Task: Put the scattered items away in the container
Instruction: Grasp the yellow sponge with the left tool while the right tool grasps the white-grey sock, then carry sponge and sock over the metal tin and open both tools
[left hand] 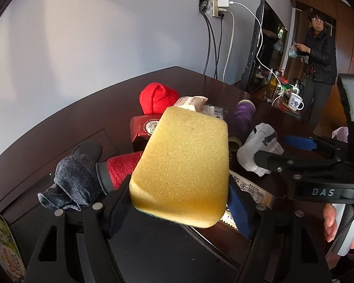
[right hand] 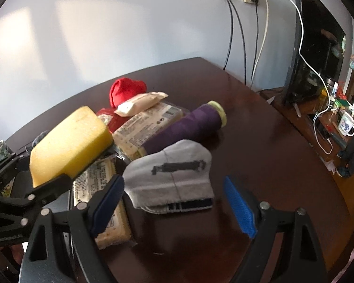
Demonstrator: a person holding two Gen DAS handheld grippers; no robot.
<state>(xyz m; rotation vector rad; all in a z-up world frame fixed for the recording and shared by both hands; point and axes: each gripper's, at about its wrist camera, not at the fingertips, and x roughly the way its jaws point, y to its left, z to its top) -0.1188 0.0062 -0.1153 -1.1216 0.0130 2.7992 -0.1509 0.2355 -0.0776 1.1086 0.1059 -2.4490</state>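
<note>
My left gripper point(left hand: 179, 202) is shut on a yellow sponge point(left hand: 184, 165), which it holds above the dark wooden table point(right hand: 259, 155). The sponge point(right hand: 70, 141) also shows at the left of the right wrist view. My right gripper point(right hand: 174, 205) is open, its blue pads point(right hand: 240, 207) on either side of a grey-white sock point(right hand: 172, 172) lying on the table; the pads do not press it. Behind lie a purple thread spool point(right hand: 188, 125), beige snack packets point(right hand: 141, 127), a red cloth point(right hand: 126, 89), a red thread spool point(left hand: 122, 169) and a dark blue sock point(left hand: 75, 184).
A printed tin point(left hand: 2, 247) stands at the lower left edge. A black monitor point(right hand: 318, 47), wall cables point(right hand: 236, 35) and a mug point(right hand: 345, 123) are at the right. A person point(left hand: 321, 54) stands in the far right background. A hand point(left hand: 330, 221) holds the right gripper.
</note>
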